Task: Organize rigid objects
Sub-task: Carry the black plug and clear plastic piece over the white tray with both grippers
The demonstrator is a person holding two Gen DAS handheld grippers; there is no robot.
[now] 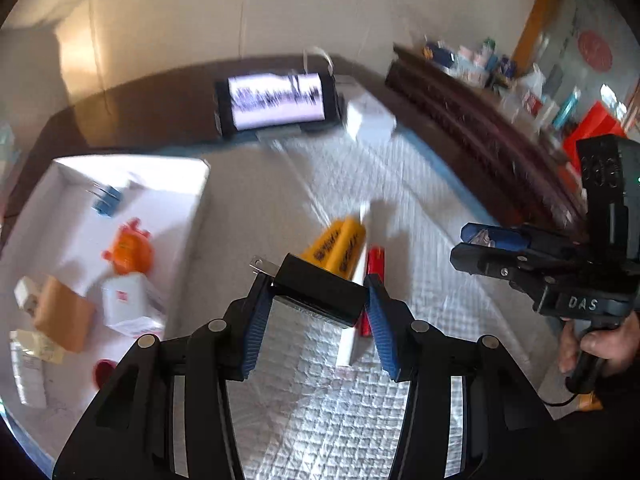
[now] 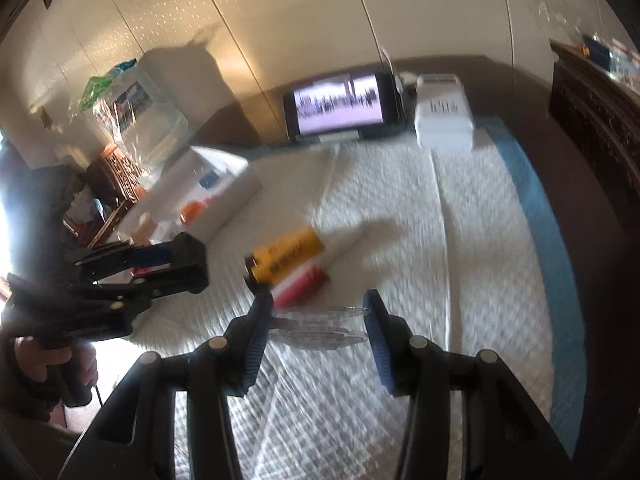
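Note:
My left gripper [image 1: 318, 300] is shut on a black plug adapter [image 1: 320, 292] with metal prongs, held above the white quilted mat. Beyond it lie a yellow battery pack [image 1: 340, 244], a red lighter [image 1: 374, 276] and a white stick [image 1: 354, 320]. My right gripper [image 2: 316, 320] is shut on a clear plastic piece [image 2: 320, 326], just short of the yellow battery pack [image 2: 288, 256] and the red lighter [image 2: 300, 288]. A white tray [image 1: 192, 216] at the left holds a blue plug [image 1: 106, 202], an orange toy [image 1: 130, 248], a white box [image 1: 128, 304] and a brown box [image 1: 64, 316].
A phone with a lit screen [image 1: 278, 100] stands at the far edge of the mat, a white box [image 1: 370, 120] beside it. A dark wooden cabinet [image 1: 480, 120] with clutter runs along the right. A large water bottle [image 2: 140, 120] stands at the far left.

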